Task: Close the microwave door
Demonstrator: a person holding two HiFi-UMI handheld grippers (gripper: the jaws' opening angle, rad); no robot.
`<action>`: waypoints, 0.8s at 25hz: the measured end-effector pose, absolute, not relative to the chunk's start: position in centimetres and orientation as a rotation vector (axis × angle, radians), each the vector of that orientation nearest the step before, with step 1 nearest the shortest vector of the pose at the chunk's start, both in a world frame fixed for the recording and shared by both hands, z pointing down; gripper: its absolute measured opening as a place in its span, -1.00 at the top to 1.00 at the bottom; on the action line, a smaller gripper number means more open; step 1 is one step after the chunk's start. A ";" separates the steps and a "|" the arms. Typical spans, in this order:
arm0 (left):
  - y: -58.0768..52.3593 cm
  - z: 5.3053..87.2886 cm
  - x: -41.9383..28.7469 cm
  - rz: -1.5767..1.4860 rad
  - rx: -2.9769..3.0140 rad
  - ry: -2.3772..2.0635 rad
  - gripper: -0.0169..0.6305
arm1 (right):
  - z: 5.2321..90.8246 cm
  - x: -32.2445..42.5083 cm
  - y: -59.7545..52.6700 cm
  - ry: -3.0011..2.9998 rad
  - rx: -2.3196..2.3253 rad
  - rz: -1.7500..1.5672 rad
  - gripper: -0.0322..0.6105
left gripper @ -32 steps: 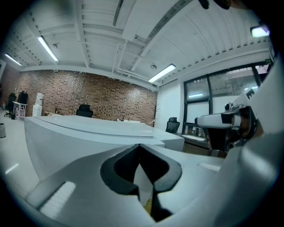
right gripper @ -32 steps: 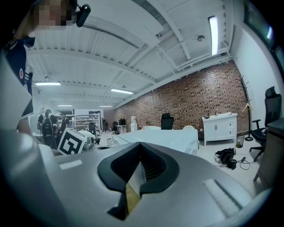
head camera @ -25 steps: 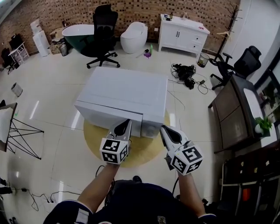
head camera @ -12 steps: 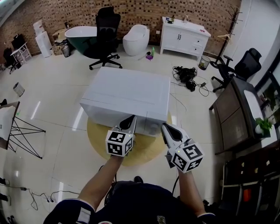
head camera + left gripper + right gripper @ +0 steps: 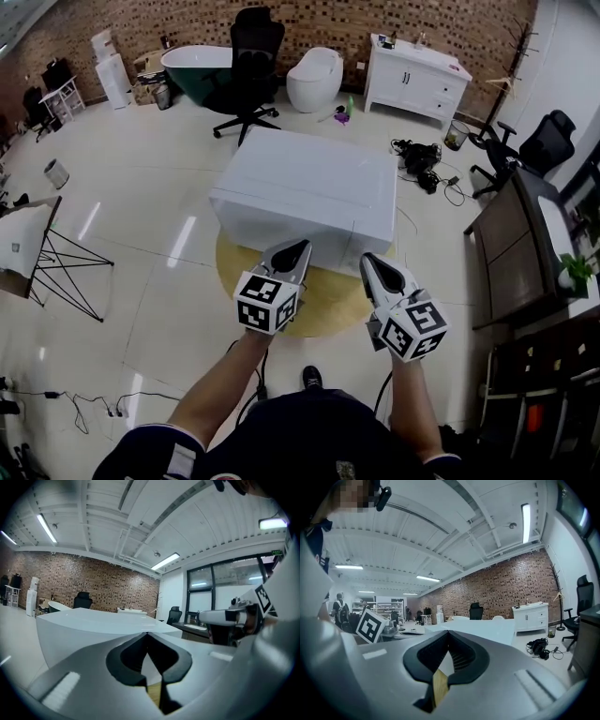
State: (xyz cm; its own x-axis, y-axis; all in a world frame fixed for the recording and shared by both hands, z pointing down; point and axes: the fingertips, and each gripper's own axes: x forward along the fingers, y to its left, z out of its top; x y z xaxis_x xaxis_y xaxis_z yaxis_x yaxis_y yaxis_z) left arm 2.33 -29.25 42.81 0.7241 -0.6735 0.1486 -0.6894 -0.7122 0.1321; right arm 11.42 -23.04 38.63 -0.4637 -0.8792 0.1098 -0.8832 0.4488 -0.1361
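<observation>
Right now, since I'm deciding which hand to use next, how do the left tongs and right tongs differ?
The left tongs slant rightward in the head view; the right tongs slant leftward. The left tongs sit slightly farther forward than the right tongs. The left tongs' black-and-white marker cube shows a different pattern from the right tongs' marker cube. Both are shut, empty, aimed at the white box-shaped microwave.

White boxy microwave (image 5: 309,192), front door (image 5: 281,228) shut flush, on round yellow mat (image 5: 330,305)
</observation>
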 end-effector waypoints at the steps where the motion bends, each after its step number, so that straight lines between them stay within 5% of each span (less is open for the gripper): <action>1: -28.7 42.5 1.8 0.132 2.757 -1.085 0.91 | 38.6 10.8 -22.9 -2.657 1.614 0.264 0.89; 20: -21.5 38.7 -6.3 0.080 2.841 -0.968 0.91 | 37.3 0.9 -18.9 -2.680 1.597 0.198 0.89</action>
